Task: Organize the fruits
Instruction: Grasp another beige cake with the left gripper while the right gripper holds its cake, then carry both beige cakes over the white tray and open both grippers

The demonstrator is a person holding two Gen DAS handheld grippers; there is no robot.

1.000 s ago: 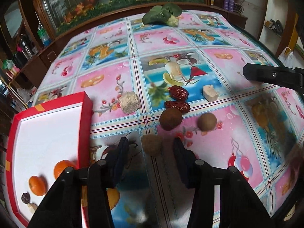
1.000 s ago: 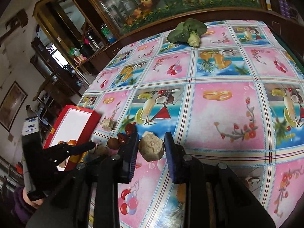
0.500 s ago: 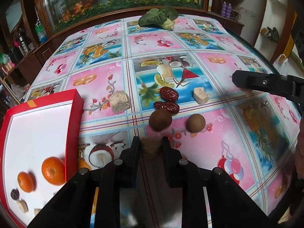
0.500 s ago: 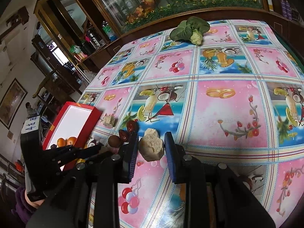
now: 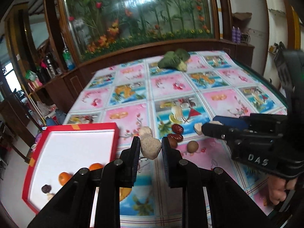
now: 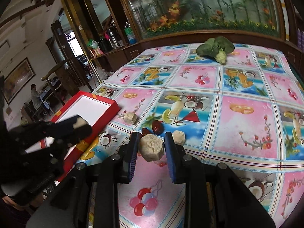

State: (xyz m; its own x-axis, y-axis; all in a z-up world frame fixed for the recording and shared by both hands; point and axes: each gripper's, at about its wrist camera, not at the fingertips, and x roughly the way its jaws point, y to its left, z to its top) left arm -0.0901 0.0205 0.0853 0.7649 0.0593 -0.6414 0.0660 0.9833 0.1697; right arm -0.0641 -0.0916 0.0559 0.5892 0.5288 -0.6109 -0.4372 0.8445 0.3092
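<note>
Left gripper (image 5: 150, 148): jaws narrowed onto a beige lump (image 5: 150, 148), held above the desk (image 5: 218, 98) beside the red box (image 5: 114, 133). Right gripper (image 6: 150, 148): jaws clamped on a pale chunk (image 6: 151, 147), also lifted. Box contents partly cut off; lump type unclear.

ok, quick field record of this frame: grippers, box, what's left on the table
left gripper: shut on beige lump, lifted
right gripper: shut on pale chunk
red box: open, table's left edge; two oranges, one dark fruit inside
on tablecloth: red dates, brown round fruit, beige cubes, leafy green at far end
</note>
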